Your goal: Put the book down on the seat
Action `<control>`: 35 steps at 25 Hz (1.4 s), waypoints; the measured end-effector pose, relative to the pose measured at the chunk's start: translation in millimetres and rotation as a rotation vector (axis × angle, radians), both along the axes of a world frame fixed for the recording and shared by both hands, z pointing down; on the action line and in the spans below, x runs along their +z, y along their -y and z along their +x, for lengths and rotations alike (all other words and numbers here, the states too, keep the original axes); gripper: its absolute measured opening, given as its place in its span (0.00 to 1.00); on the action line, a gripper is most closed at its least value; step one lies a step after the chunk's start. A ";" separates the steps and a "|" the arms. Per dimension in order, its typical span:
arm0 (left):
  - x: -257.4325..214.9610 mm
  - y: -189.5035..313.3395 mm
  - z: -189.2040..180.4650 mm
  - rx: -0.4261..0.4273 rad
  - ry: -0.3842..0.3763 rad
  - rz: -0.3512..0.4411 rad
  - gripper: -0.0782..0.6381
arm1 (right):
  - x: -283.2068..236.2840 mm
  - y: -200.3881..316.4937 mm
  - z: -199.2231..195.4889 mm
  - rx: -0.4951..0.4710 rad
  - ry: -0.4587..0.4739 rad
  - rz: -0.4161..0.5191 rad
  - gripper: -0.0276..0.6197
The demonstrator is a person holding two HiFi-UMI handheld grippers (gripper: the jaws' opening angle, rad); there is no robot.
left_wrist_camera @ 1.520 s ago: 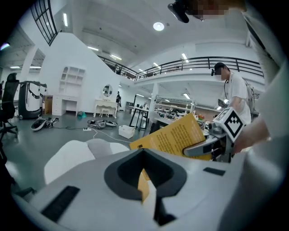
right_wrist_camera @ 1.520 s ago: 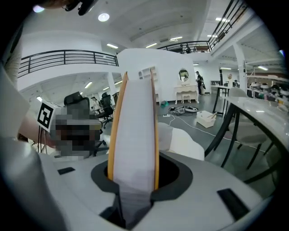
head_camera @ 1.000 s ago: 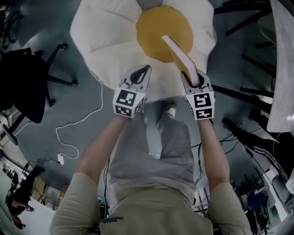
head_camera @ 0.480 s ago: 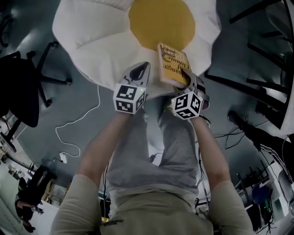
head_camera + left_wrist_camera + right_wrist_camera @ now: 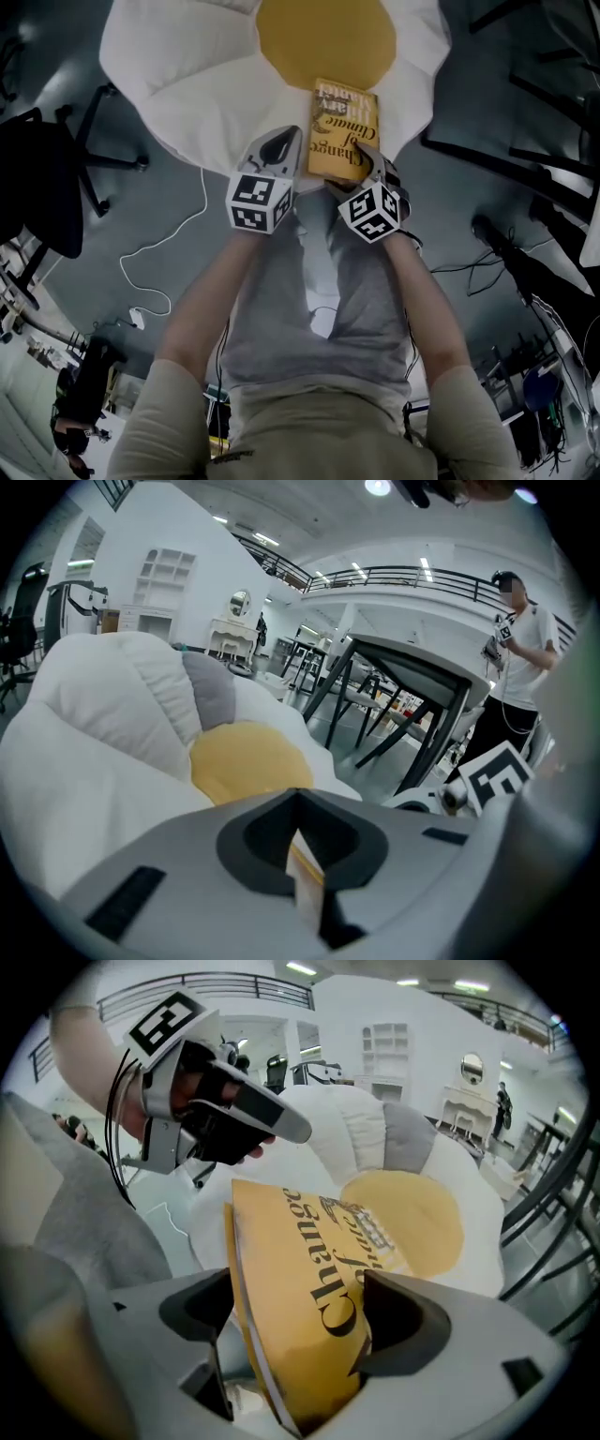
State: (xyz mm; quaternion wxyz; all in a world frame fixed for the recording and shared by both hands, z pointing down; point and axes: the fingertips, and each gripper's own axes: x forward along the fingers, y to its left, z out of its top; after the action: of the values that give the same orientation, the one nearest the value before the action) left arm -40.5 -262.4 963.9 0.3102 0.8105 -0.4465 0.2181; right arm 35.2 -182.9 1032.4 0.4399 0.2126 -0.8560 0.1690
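The seat (image 5: 187,75) is a big white cushion with a yellow centre (image 5: 323,37). The yellow book (image 5: 343,129) lies cover up over its near part. My right gripper (image 5: 361,157) is at the book's near end. Its jaws have just been opening and now stand wide. The book (image 5: 281,1241) leans loosely between them, tilted, with its page edge by the left jaw. My left gripper (image 5: 286,139) hovers just left of the book, jaws shut and nothing held. In the left gripper view my left gripper (image 5: 300,797) points at the seat (image 5: 103,733).
A black office chair (image 5: 47,178) stands to the left, with a white cable (image 5: 159,253) on the grey floor. Dark table legs (image 5: 525,169) lie to the right. The person's own legs are right below the grippers. Another person (image 5: 520,667) stands beyond a black table (image 5: 403,677).
Both grippers came down toward the seat. The book swung from standing on edge to lying cover up on the cushion, and the right jaws spread apart around it.
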 end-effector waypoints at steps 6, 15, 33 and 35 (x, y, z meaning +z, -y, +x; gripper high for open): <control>-28.6 -0.8 0.7 -0.039 -0.056 -0.012 0.12 | -15.6 -0.5 -8.1 0.121 0.169 -0.157 0.70; -127.8 10.0 8.1 -0.053 -0.100 0.039 0.12 | -106.7 24.9 13.7 0.239 0.224 -0.083 0.70; -343.4 11.0 32.5 0.099 -0.069 0.179 0.12 | -421.2 79.2 48.1 0.436 0.415 0.230 0.68; -369.1 8.6 31.9 0.114 -0.070 0.208 0.12 | -457.6 82.9 50.1 0.449 0.440 0.295 0.63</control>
State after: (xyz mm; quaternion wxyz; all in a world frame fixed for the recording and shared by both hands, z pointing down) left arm -8.6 -271.0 594.8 0.2270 0.8694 -0.4088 0.1594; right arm 85.4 -265.8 574.8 0.1612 0.4153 -0.8775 0.1778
